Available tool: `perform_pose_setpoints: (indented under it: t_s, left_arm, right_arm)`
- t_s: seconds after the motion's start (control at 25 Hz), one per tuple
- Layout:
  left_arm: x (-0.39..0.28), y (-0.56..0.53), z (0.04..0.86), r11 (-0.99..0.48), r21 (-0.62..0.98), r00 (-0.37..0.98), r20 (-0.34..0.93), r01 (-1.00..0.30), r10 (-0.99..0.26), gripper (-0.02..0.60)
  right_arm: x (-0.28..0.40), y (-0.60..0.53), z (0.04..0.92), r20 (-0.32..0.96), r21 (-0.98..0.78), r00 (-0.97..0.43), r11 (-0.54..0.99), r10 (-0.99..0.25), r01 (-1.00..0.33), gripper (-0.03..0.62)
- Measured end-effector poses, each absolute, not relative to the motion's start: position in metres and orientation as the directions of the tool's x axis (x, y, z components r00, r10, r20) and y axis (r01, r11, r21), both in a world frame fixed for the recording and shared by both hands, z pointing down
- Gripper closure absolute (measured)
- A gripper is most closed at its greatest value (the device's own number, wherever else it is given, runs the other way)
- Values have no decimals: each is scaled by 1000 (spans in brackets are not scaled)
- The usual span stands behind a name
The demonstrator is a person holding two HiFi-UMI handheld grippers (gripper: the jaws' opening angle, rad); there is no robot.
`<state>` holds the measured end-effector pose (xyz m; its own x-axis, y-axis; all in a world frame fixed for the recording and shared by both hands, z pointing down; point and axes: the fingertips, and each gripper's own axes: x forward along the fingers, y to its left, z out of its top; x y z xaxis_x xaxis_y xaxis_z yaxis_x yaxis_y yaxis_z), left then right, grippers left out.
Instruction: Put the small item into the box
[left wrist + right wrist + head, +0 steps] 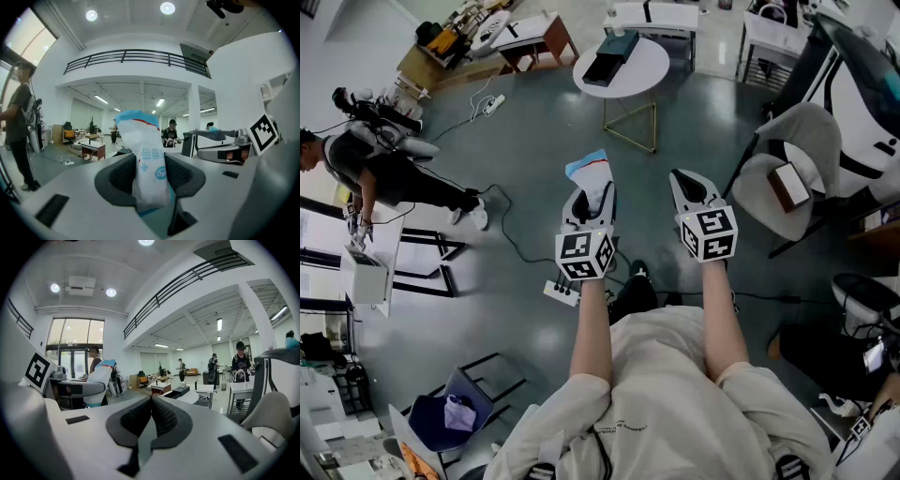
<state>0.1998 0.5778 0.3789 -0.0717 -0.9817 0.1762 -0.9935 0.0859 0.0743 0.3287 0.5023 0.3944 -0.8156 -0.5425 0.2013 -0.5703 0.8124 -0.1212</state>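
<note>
A small white packet (592, 174) with a blue and red top stands upright between the jaws of my left gripper (598, 193), which is shut on it. In the left gripper view the packet (149, 157) fills the gap between the dark pads (123, 174) and sticks out above them. My right gripper (685, 180) hangs beside the left one, shut and empty; its pads (164, 416) meet in the right gripper view. A dark open box (609, 58) lies on a round white table (654, 67) ahead, also visible as the box (179, 391). Both grippers are held in the air above the floor.
A grey chair (787, 178) with a brown item on it stands to the right. A person (384, 173) bends over a desk at the left. Cables and a power strip (562, 292) lie on the floor. Desks and people stand further back.
</note>
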Motion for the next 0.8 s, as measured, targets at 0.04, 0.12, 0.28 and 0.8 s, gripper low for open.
perform_pose_setpoints:
  t_s: [0.04,0.12,0.28,0.8]
  left_arm:
    - [202,578,379,82,71,-68,181,-994,-981,394]
    - [205,580,380,74,64,-61,189,-995,-980,394]
    - [198,582,388,79,64,-65,203,-995,-977,394]
    - [127,483,396,89,161,-64,154,-983,-986,394]
  right_arm:
    - [329,503,393,201,-122,-818,814,-540,-567,560]
    - [329,504,393,204,-126,-821,817,-534,-563,560]
    - [328,501,403,215,-124,-807,804,-551,-582,560]
    - [267,417,419,261,-97,-814,824,-520,-558,559]
